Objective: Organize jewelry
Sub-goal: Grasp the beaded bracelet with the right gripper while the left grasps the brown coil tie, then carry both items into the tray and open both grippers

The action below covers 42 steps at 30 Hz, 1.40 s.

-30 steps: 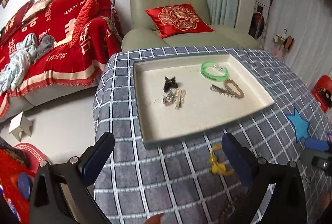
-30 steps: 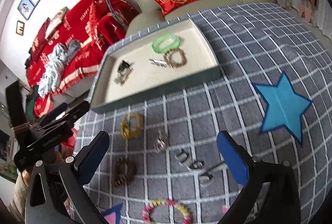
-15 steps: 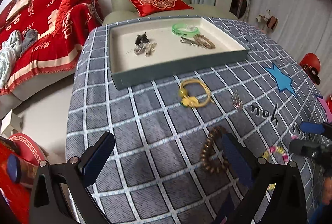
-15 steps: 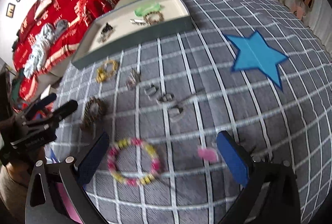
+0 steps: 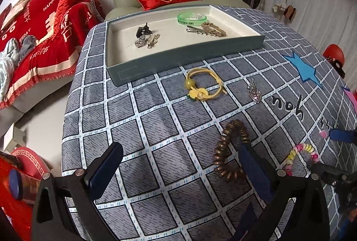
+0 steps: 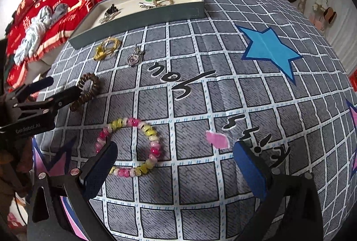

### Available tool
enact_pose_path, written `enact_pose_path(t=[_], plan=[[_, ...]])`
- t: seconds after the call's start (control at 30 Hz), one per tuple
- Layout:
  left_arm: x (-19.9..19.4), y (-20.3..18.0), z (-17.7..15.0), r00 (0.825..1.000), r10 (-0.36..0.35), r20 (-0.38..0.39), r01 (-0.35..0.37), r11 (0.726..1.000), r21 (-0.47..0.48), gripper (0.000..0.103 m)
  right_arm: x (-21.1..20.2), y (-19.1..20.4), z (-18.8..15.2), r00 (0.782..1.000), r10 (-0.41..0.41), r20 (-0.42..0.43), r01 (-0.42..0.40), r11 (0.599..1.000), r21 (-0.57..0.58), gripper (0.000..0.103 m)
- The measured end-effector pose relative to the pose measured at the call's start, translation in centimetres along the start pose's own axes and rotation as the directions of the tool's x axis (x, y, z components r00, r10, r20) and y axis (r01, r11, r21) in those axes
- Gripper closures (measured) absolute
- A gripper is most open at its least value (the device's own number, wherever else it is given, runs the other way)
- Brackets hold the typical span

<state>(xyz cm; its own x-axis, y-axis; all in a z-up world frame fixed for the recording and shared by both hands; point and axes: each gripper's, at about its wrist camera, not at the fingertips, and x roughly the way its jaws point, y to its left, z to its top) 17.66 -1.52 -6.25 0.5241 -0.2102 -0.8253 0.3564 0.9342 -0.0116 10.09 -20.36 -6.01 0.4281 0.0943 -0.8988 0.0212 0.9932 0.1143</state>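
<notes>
While both your left tongs and right tongs gape empty, pinch the light, springy brown coil hair tie across its rim, nearer you than the tray.

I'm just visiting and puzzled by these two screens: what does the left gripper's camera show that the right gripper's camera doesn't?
Only the left camera shows the red stool beyond the table. Only the right camera shows the whole pink and yellow bead bracelet and the left gripper from outside, open. Both show the tray, yellow hair tie, silver charm, brown coil hair tie and blue star.
</notes>
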Motion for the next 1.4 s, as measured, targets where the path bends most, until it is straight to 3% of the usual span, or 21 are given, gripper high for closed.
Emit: enact_pose_path(t=[0.13, 0.3, 0.4, 0.57, 0.63, 0.7, 0.73, 0.77, 1.0, 1.4], plan=[[0.2, -0.4, -0.1, 1.000, 0.000, -0.008, 0.000, 1.000, 0.005, 0.000, 0.4, 0.6, -0.1, 1.000, -0.018, -0.008, 0.017, 1.000, -0.026, 0.000], [0.6, -1.0, -0.3, 1.000, 0.007, -0.029, -0.006, 1.000, 0.024, 0.000, 0.6, 1.7, -0.4, 0.998, -0.059, -0.003, 0.059, 0.995, -0.078, 0.010], [0.3, -1.3, -0.5, 1.000, -0.010, -0.025, 0.011, 1.000, 0.027, 0.006, 0.5, 2.2, -0.5, 0.997, -0.072, 0.003, 0.072, 0.992, -0.106, 0.019], [-0.3, -2.1, -0.5, 0.999, -0.043, -0.021, 0.044, 0.998, 0.054, 0.030, 0.1, 3.2, -0.5, 0.998, -0.061, 0.006, 0.061, 0.988, -0.144, 0.038], [-0.5, -2.7, -0.4, 0.998, -0.065, -0.019, 0.066, 0.995, 0.071, 0.051, 0.1, 3.4, -0.4, 0.998, -0.057, 0.005, 0.057, 0.987, -0.150, 0.046], [-0.6, -3.0, -0.3, 0.998, -0.065, -0.015, 0.066, 0.994, 0.091, 0.066, 0.0, 3.6, -0.4, 0.999, -0.054, 0.007, 0.054, 0.986, -0.159, 0.064], [-0.8, -3.3, -0.4, 0.997, -0.069, -0.013, 0.070, 0.993, 0.098, 0.075, -0.1, 3.7, -0.4, 0.999, -0.052, 0.009, 0.053, 0.986, -0.160, 0.083], [-0.8, -3.3, -0.4, 0.997, -0.073, -0.012, 0.074, 0.992, 0.098, 0.075, -0.1, 3.7, -0.4, 0.999, -0.053, 0.009, 0.054, 0.985, -0.161, 0.092], [-1.9, -2.7, -0.5, 0.994, -0.105, 0.018, 0.103, 0.992, 0.071, 0.075, -1.0, 2.7, -0.1, 0.999, -0.027, 0.040, 0.032, 0.992, -0.121, 0.093], [-4.1, -0.6, 1.2, 0.989, -0.120, 0.081, 0.120, 0.993, 0.001, 0.075, -3.8, 0.4, 3.3, 0.993, 0.045, 0.112, -0.040, 0.998, -0.041, 0.092]])
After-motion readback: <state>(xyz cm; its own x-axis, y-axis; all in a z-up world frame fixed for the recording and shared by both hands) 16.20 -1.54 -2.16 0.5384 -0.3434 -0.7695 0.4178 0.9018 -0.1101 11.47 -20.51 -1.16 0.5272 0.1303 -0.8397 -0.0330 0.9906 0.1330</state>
